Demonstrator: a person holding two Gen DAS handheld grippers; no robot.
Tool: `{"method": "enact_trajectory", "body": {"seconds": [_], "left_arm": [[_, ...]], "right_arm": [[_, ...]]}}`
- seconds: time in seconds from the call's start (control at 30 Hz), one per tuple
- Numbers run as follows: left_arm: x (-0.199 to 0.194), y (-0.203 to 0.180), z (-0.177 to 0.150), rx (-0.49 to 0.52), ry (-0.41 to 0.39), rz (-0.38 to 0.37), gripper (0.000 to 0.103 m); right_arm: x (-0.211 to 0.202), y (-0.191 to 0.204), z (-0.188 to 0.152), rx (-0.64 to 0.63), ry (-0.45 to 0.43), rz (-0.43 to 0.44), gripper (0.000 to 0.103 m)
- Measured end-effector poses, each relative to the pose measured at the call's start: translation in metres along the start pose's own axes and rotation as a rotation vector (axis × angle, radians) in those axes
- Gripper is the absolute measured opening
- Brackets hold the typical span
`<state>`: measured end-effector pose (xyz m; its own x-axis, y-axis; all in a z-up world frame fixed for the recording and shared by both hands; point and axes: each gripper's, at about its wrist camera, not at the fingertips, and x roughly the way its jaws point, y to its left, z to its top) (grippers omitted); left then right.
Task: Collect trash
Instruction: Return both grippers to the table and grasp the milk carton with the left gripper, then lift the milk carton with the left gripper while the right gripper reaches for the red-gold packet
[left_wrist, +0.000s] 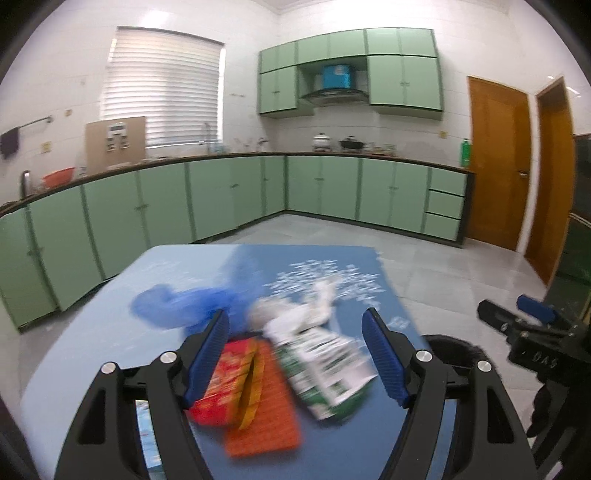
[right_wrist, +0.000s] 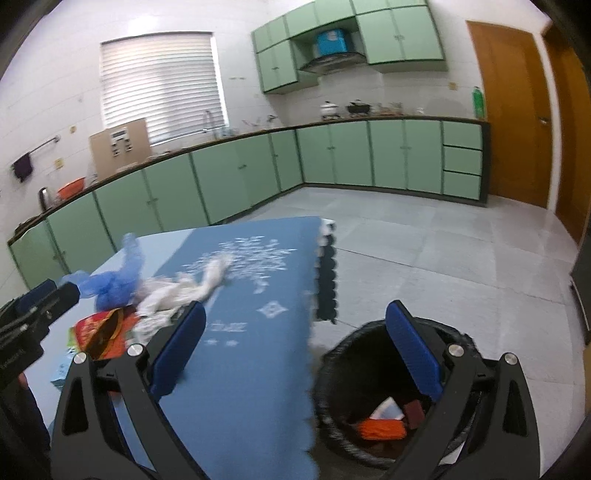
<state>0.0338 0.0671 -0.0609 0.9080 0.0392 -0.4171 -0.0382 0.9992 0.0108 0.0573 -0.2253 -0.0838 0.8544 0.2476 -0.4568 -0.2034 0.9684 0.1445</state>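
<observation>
**Both grippers empty, litter still heaped on the table**

Blue-padded jaws of the left gripper (left_wrist: 295, 354) stand wide apart with nothing between them, poised over the heap on the blue table (left_wrist: 110, 332); the right gripper (right_wrist: 295, 354) is likewise spread and empty, above the black-lined bin (right_wrist: 347, 354) beside the table's edge.

Trash still to collect lies close together: an orange-red snack wrapper (left_wrist: 255, 398), a green-and-white carton (left_wrist: 325, 369) just beside it, crumpled white paper (left_wrist: 295, 310) and a blue plastic bag (left_wrist: 173, 302); some pieces already sit in the bin.

Likely trouble: a pinch on the flat wrapper may slip or drag its neighbour along; the limp bag could snag and spill; a release near the rim may drop litter onto the floor (right_wrist: 443, 236).
</observation>
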Motion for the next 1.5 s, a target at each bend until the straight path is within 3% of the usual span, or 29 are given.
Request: {"method": "enact_trajectory", "body": {"seconds": [0.33, 0.77, 1.23, 1.33, 1.4, 1.5], "left_arm": [[-0.007, 0.057, -0.04, -0.082, 0.072, 0.139, 0.073], [0.005, 0.081, -0.074, -0.153, 0.158, 0.178, 0.073], [0.025, 0.09, -0.083, -0.191, 0.232, 0.172, 0.073], [0.028, 0.09, -0.085, -0.19, 0.243, 0.163, 0.064], [0.03, 0.091, -0.087, -0.195, 0.258, 0.151, 0.051], [0.031, 0.095, -0.089, -0.215, 0.262, 0.136, 0.051]], "right_arm": [[0.011, 0.058, -0.016, -0.061, 0.018, 0.087, 0.095], [0.023, 0.089, -0.032, -0.106, 0.066, 0.129, 0.095], [0.03, 0.093, -0.038, -0.121, 0.1, 0.139, 0.095], [0.031, 0.092, -0.039, -0.122, 0.104, 0.14, 0.095], [0.031, 0.093, -0.039, -0.124, 0.107, 0.141, 0.095], [0.031, 0.093, -0.038, -0.129, 0.111, 0.142, 0.095]]}}
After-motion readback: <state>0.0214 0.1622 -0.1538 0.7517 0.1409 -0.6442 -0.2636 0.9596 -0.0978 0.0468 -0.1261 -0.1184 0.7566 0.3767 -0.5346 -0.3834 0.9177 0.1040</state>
